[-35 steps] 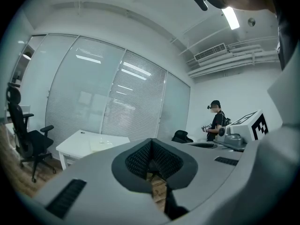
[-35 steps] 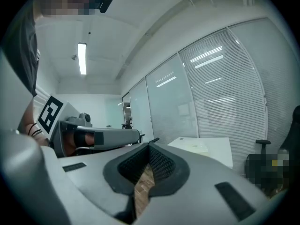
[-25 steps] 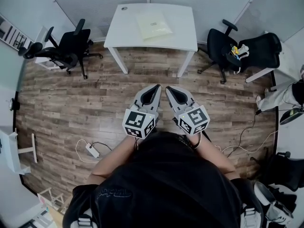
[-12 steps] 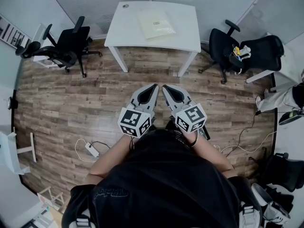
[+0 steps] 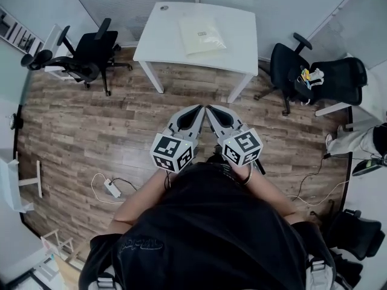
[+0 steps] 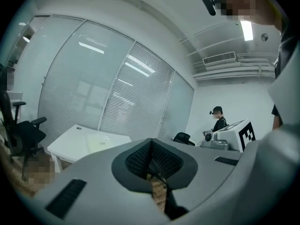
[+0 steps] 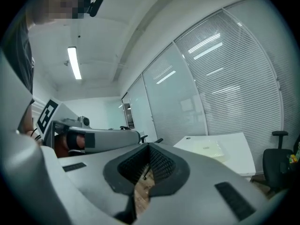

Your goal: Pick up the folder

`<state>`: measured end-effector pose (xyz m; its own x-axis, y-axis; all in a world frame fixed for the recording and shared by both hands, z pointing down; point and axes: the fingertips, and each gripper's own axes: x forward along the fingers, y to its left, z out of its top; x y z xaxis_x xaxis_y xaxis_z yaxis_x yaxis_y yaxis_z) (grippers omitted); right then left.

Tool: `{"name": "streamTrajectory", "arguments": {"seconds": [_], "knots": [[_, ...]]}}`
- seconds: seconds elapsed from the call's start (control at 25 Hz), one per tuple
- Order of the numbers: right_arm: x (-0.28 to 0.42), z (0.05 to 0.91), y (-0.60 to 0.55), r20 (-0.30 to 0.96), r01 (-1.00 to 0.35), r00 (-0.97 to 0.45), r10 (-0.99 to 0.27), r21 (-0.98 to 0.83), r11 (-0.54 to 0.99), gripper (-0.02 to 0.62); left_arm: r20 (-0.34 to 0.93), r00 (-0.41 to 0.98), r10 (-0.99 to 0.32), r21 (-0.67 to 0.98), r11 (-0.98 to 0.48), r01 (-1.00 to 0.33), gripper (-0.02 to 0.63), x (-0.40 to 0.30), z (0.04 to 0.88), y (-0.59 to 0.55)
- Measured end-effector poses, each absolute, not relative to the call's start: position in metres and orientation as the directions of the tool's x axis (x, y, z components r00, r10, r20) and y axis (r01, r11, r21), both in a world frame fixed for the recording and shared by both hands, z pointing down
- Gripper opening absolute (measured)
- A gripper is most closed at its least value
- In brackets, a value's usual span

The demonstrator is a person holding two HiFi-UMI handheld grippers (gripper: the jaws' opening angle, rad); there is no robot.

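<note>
Left claw (image 5: 199, 108) and right claw (image 5: 208, 108) neared folder (image 5: 202, 35) on table (image 5: 162, 40) between chairs (image 5: 91, 56).

Left gripper (image 5: 198, 109), right gripper (image 5: 210, 109) nearer table (image 5: 158, 38)

White table on a wood floor, as I see it from the head view

Ahead of me stands a white table (image 5: 158, 44) against the far wall, and on it lies a pale yellowish folder (image 5: 202, 34), flat, right of the middle and turned a little askew; a small round dark thing (image 5: 164, 7) sits at the table's far left corner. The table stands on a brown plank floor (image 5: 78, 132), which also carries a black office chair (image 5: 91, 56) to the left, two black chairs (image 5: 289, 65) to the right, a white power strip (image 5: 110, 188) with its cord at near left, and loose cables (image 5: 314, 183) at near right.
</note>
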<state>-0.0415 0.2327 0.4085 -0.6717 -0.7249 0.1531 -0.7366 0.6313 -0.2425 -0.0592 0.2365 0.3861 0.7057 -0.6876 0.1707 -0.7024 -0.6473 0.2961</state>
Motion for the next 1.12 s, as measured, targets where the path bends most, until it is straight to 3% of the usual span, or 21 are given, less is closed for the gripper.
{"name": "streamTrajectory", "arguments": {"seconds": [1.12], "knots": [[0.099,0.408,0.127,0.114,-0.644,-0.761,-0.639,-0.249,0.723,0.020,0.223,0.533,-0.816,0.269,-0.474,-0.838,0.012,0.060,0.401,0.128]]}}
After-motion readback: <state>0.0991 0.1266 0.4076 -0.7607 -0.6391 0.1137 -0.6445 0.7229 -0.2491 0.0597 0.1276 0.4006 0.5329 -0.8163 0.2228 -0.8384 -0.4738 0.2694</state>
